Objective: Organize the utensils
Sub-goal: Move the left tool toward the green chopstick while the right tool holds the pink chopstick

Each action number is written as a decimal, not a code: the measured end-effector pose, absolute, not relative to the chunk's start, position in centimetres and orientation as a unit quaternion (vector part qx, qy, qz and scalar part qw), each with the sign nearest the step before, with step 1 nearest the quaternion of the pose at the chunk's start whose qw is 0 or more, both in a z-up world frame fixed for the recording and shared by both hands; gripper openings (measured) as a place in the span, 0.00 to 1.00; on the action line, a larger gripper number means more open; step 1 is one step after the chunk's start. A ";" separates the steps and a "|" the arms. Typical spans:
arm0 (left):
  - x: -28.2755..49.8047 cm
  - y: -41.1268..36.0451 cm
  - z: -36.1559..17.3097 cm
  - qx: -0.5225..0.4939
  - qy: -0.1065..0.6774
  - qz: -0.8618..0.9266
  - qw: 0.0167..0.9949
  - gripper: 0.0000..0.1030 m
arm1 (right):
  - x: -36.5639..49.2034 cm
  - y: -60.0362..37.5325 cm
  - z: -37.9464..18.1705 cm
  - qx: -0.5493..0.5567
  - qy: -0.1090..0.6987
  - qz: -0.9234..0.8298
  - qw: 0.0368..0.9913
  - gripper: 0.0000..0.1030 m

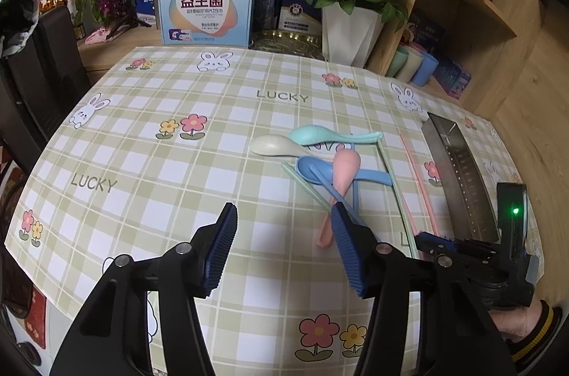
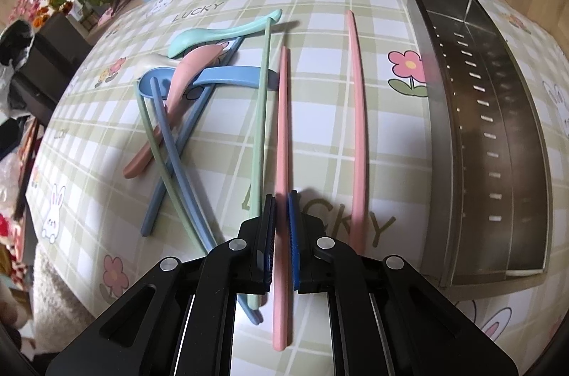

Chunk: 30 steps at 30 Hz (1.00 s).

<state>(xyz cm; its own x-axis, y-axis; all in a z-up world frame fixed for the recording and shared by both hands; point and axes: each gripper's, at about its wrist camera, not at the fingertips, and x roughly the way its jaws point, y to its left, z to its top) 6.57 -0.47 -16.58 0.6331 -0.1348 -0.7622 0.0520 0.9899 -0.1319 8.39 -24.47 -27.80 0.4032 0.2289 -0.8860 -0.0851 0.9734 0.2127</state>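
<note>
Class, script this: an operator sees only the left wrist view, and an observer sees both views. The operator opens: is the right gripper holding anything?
Observer: Yes. The right gripper has its jaws shut on a pink chopstick.
Operator: Where is the other pink one?
Observer: The second pink chopstick lies flat on the tablecloth, between the held one and the metal tray, touching neither.
Operator: Anything in the tray?
Observer: No utensil in the part that shows.
</note>
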 end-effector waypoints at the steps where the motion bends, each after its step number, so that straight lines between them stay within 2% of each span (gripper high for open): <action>1: 6.6 -0.6 -16.7 -0.048 0.427 -0.051 0.902 0.50 | 8.3 -24.6 -27.8 0.069 0.537 0.095 0.835 0.07; 9: 7.2 -0.6 -17.4 -0.042 0.435 -0.044 0.898 0.45 | 8.1 -24.9 -27.9 0.078 0.533 0.100 0.836 0.07; 30: 14.0 -2.6 -22.1 -0.007 0.468 -0.062 0.881 0.44 | 8.2 -24.6 -27.8 0.066 0.535 0.099 0.836 0.07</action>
